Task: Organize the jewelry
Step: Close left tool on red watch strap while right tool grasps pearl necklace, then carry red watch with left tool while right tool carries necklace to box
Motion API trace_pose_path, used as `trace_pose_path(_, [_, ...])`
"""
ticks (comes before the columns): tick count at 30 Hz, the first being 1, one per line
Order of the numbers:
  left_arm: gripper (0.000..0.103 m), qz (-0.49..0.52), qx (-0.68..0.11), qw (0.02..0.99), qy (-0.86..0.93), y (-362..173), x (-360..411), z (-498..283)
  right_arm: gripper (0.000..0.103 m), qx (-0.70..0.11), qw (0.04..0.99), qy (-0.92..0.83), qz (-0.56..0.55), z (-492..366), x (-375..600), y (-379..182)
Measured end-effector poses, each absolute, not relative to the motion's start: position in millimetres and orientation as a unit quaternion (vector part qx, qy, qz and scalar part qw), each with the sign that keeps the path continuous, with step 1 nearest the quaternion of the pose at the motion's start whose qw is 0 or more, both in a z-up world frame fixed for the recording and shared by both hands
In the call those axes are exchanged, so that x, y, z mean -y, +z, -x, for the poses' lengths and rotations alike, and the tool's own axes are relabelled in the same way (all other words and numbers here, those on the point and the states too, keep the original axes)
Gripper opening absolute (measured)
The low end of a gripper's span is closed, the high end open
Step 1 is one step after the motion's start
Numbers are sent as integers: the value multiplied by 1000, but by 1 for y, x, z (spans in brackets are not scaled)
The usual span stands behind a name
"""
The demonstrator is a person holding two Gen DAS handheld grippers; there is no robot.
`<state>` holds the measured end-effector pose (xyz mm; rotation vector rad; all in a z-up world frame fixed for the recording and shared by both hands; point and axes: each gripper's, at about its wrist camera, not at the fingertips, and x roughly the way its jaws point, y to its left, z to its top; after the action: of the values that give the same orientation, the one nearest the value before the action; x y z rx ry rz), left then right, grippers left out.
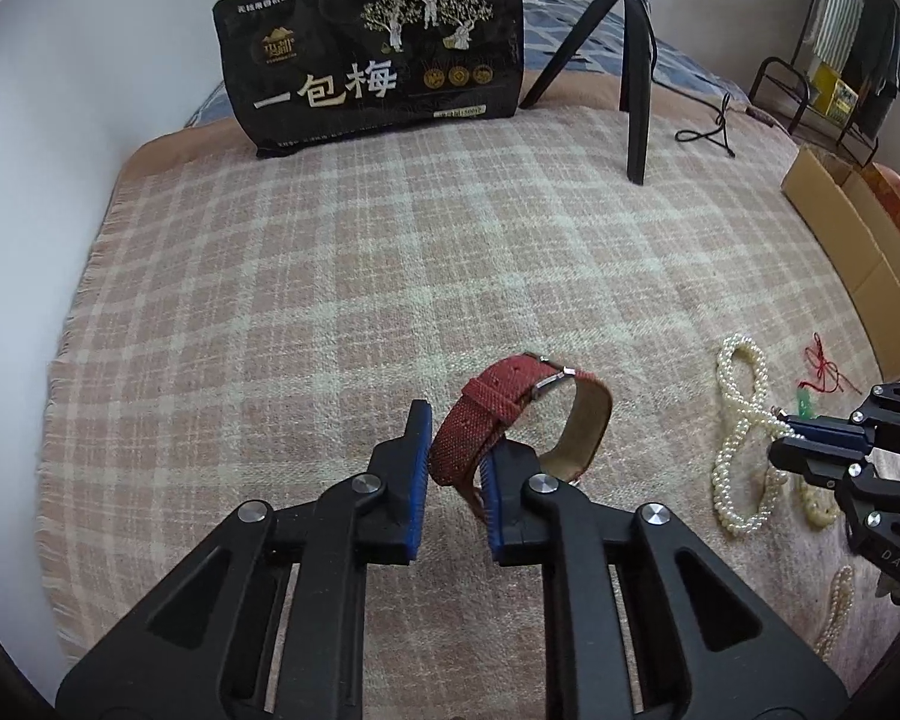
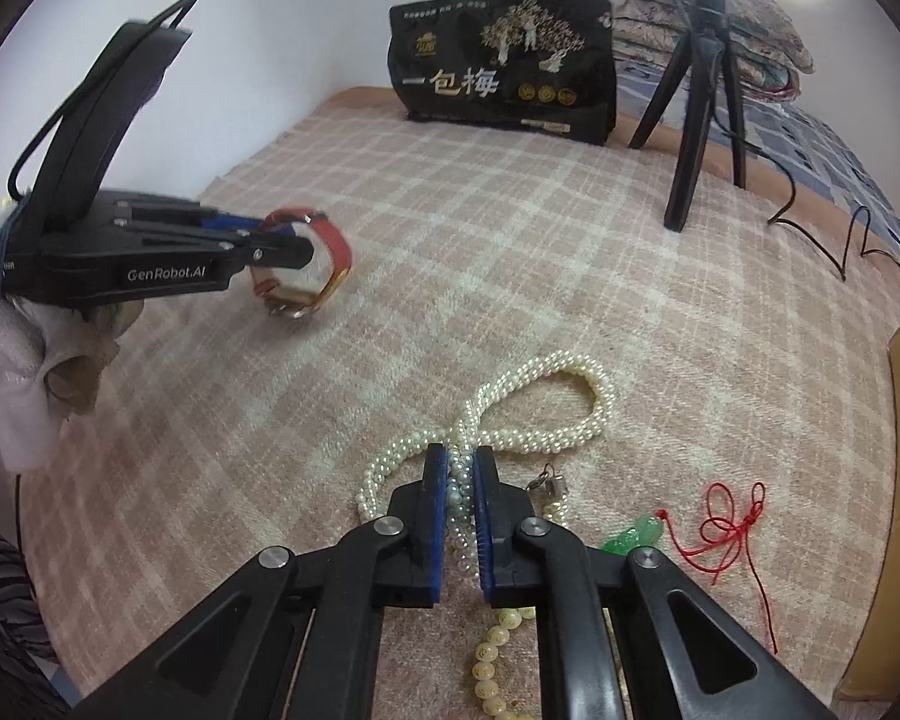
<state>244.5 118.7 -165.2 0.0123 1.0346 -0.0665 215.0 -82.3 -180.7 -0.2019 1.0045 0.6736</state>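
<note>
Left gripper [image 1: 455, 480] jaws part-open, straddling the red watch strap [image 1: 480, 420]; strap sits between the pads, but firm pinch vs. loose contact — cannot tell. Watch at 12 o'clock from the left fingers, low over the plaid blanket [image 1: 330, 276]. Strap looks light, woven, floppy: grab mid-strap, not the buckle. Right gripper [image 2: 461, 504] jaws nearly closed on the pearl necklace [image 2: 546, 414] where its strands cross; loop trails to 1 o'clock. Pearls likely slick and heavy-ish, will swing; bunching strands is safest. Green pendant [image 2: 633, 534] on red cord at 3 o'clock.
</note>
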Motion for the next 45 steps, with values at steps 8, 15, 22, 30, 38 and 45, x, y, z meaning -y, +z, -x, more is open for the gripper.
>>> trace_pose_path(8, [13, 3, -473, 880, -27, -144, -121, -234, 6, -434, 843, 311, 67, -212, 92, -145])
trace_pose_path(15, [13, 14, -453, 891, -22, -120, -125, -222, 6, -395, 863, 309, 58, -203, 99, -108])
trace_pose_path(22, [13, 19, -429, 903, -23, -96, -117, -209, 5, -363, 879, 308, 45, -189, 110, -76])
trace_pose_path(30, [13, 22, -404, 914, -39, -72, -97, -193, 5, -331, 893, 305, 31, -171, 129, -45])
trace_pose_path(38, [13, 23, -389, 918, -71, -56, -63, -182, 5, -294, 911, 287, 15, -157, 167, -10])
trace_pose_path(45, [13, 17, -377, 920, -107, -45, -17, -178, 5, -255, 936, 243, -6, -143, 226, 26])
